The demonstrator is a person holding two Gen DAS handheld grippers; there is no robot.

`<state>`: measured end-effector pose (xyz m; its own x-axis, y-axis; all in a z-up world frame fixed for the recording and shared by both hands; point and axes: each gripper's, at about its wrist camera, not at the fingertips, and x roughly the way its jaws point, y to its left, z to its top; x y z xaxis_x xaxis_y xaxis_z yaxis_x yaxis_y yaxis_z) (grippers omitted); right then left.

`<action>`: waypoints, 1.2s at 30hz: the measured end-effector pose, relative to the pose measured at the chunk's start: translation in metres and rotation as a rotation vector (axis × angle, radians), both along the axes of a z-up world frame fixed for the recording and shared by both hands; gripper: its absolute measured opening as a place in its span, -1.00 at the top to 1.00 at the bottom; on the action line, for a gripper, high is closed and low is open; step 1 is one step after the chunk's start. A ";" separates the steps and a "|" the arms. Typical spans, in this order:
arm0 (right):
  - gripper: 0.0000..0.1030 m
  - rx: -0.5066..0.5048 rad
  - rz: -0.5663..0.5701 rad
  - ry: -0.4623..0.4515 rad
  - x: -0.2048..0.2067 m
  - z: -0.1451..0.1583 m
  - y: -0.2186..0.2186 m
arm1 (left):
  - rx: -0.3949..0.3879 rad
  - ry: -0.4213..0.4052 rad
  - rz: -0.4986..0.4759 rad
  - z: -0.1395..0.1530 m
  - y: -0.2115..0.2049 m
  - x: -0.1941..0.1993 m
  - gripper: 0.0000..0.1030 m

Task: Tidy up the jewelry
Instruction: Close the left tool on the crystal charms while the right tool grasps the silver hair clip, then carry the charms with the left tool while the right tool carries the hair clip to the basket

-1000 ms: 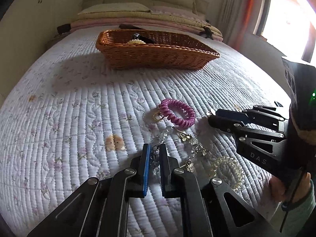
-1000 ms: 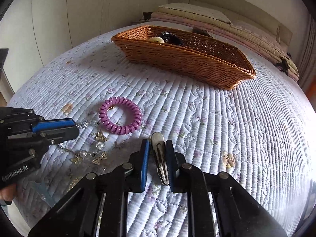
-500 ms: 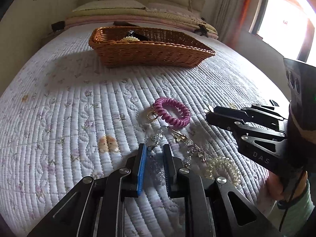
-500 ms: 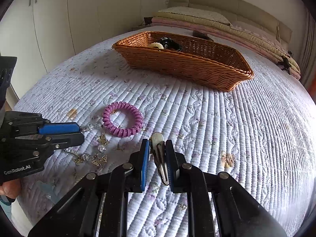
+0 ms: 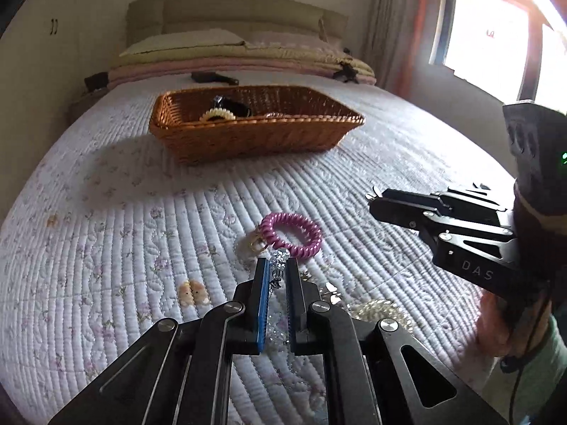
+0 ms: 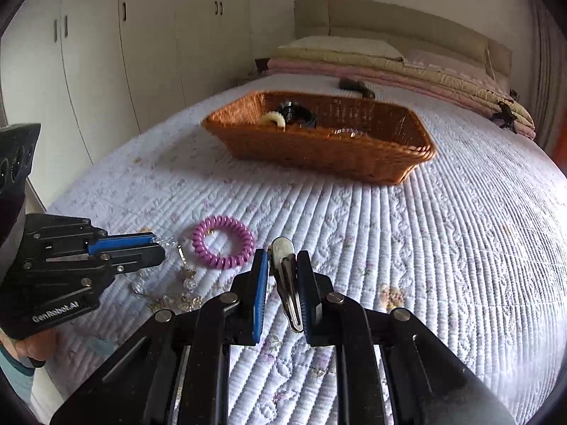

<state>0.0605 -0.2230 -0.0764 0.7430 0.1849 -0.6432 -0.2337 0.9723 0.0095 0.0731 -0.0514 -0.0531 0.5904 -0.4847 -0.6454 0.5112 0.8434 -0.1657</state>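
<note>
Your left claw [image 5: 275,276], having just pinched shut on the crystal bead chain [image 5: 278,265], now lifts it off the bed; your right claw [image 6: 281,283] grips the hair clip [image 6: 287,283]. Both face the wicker basket [image 5: 248,134] at upper centre.

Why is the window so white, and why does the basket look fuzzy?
Left wrist view: daylight burns the window out to plain white, and the fisheye lens curves the bed like a dome. Right wrist view: the wicker basket is smeared by motion blur, while the hair clip close to the lens stays sharp.
</note>
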 end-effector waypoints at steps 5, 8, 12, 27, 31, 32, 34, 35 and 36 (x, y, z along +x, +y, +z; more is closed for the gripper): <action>0.65 0.043 -0.018 -0.042 -0.002 0.014 -0.008 | -0.087 -0.022 -0.037 0.025 0.007 -0.008 0.84; 0.65 0.070 -0.021 -0.061 -0.002 0.025 -0.009 | -0.093 -0.058 -0.045 0.043 0.002 -0.013 0.83; 0.65 0.081 -0.029 -0.114 0.000 0.053 -0.009 | -0.091 -0.119 -0.051 0.073 0.000 -0.009 0.83; 0.65 0.107 -0.116 -0.061 0.140 0.082 -0.039 | -0.177 -0.112 0.070 0.101 -0.023 0.151 0.83; 0.65 0.100 -0.135 0.005 0.175 0.059 -0.038 | -0.161 -0.034 0.131 0.063 -0.018 0.193 0.83; 0.65 0.099 -0.136 0.020 0.181 0.053 -0.038 | -0.157 -0.014 0.142 0.054 -0.017 0.199 0.83; 0.65 0.109 -0.128 0.059 0.191 0.041 -0.039 | -0.150 0.006 0.157 0.038 -0.015 0.205 0.83; 0.65 0.118 -0.124 0.073 0.194 0.036 -0.042 | -0.144 0.014 0.162 0.033 -0.014 0.208 0.83; 0.65 0.127 -0.121 0.086 0.196 0.032 -0.043 | -0.137 0.015 0.165 0.031 -0.015 0.209 0.83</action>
<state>0.2565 -0.2660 -0.0447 0.7079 0.1809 -0.6828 -0.1080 0.9830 0.1485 0.2819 -0.0663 -0.0222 0.6599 -0.4659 -0.5895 0.3648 0.8845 -0.2908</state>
